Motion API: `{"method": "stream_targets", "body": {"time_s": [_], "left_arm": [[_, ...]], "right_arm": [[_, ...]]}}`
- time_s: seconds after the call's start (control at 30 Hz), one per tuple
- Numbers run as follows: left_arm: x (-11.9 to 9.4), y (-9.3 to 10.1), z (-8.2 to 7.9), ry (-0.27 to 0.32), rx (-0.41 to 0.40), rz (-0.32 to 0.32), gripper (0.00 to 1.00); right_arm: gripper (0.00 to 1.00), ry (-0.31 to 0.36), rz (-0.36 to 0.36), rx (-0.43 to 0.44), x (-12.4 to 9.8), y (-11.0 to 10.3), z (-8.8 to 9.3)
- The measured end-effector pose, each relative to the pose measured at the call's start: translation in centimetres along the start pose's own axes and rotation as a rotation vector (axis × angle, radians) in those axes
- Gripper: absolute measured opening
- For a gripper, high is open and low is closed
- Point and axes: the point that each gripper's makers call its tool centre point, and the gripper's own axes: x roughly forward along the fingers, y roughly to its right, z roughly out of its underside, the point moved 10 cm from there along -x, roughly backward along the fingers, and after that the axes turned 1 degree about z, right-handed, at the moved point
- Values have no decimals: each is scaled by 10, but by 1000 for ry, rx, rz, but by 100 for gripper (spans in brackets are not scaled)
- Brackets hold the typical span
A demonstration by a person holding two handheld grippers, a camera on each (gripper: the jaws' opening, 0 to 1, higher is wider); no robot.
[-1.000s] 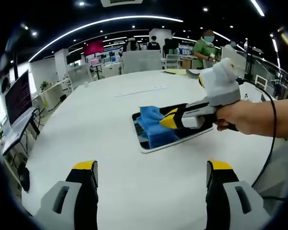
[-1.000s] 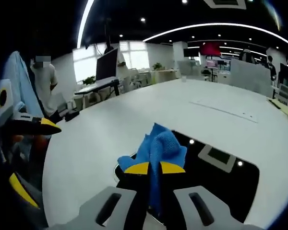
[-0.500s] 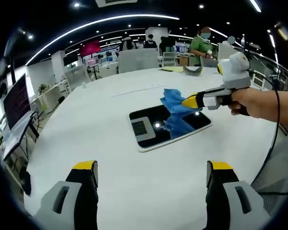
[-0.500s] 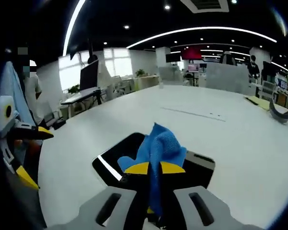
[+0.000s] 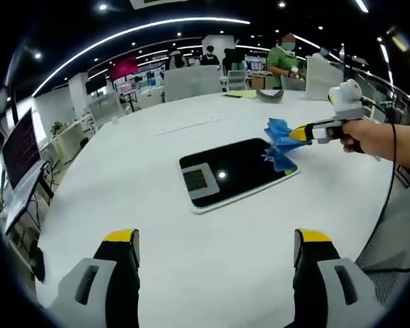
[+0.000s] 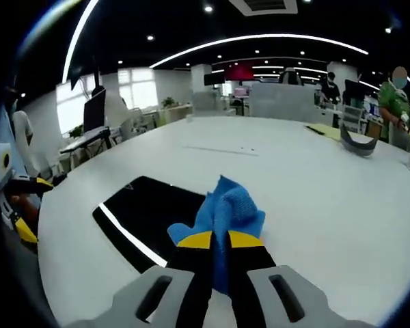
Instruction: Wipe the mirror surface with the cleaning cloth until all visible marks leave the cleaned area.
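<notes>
The left gripper (image 5: 219,240) is showing two fat grey jaws with black inner sides and bright yellow tips, and each grey part is carrying a dark long slot. The right gripper (image 6: 220,240) is looking the same, grey and black with yellow tips. From the left gripper view, it (image 5: 299,133) is showing a white body, a round white top and a thin black cable hanging from it. A bare hand (image 5: 366,136) is poking out with no sleeve.
</notes>
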Motion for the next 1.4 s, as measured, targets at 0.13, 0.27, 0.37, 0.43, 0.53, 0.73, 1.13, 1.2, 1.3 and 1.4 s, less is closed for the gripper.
{"method": "stream_targets", "body": {"time_s": [0.13, 0.27, 0.37, 0.43, 0.53, 0.73, 1.13, 1.2, 1.3, 1.4], "left_arm": [[0, 0, 0, -5, 5, -1, 94], [1, 1, 1, -15, 11, -1, 94], [1, 1, 2, -19, 15, -1, 94], [1, 1, 2, -22, 18, 0, 94], [2, 1, 2, -27, 21, 1, 94], [2, 1, 3, -32, 19, -2, 94], [3, -1, 4, -32, 11, -10, 94], [3, -1, 4, -31, 10, -12, 95], [3, -2, 3, -26, 5, -15, 95], [2, -2, 2, -14, 1, -17, 96]], "right_arm": [[3, -24, 38, 10, -4, 18, 9], [3, -37, 59, 13, -6, 28, 15], [3, -42, 59, 8, -6, 31, 16], [4, -50, 60, 5, -5, 31, 17], [6, -43, 56, 21, -6, 32, 17], [6, 26, 75, 66, -10, 37, 8], [7, -77, 115, 5, 3, 38, 28], [7, -65, 117, 24, 3, 40, 30], [7, -63, 117, 21, 3, 40, 30], [14, -55, 115, 43, 0, 39, 29]]}}
